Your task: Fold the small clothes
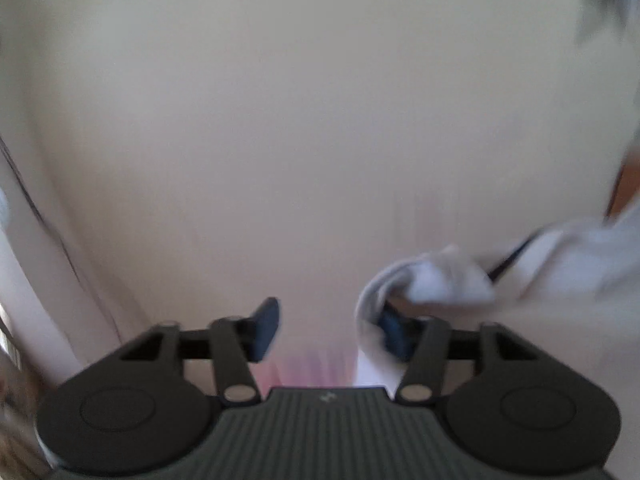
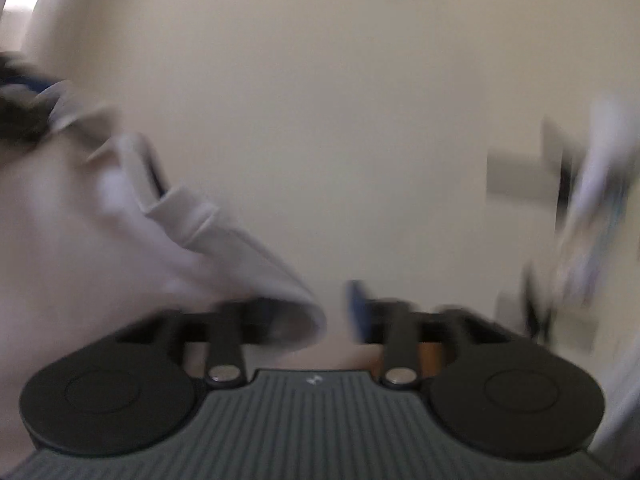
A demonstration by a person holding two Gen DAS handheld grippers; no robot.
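White cloth (image 1: 448,280), the small garment being folded, drapes over the inner finger of each pair of tongs and spans the space between them. Left tongs (image 1: 332,328) stand partly apart, the cloth hooked over one blue pad, nothing pinched. Right tongs (image 2: 320,316) are likewise parted, a fold lying over one finger. Judging by this, the garment is being let go, so it can settle onto the pale bench (image 1: 280,120). Both views are blurred.

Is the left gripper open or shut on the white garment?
Open. The left gripper shows a clear gap between its blue pads; the soft white cloth garment only drapes over one pad, not pinched.
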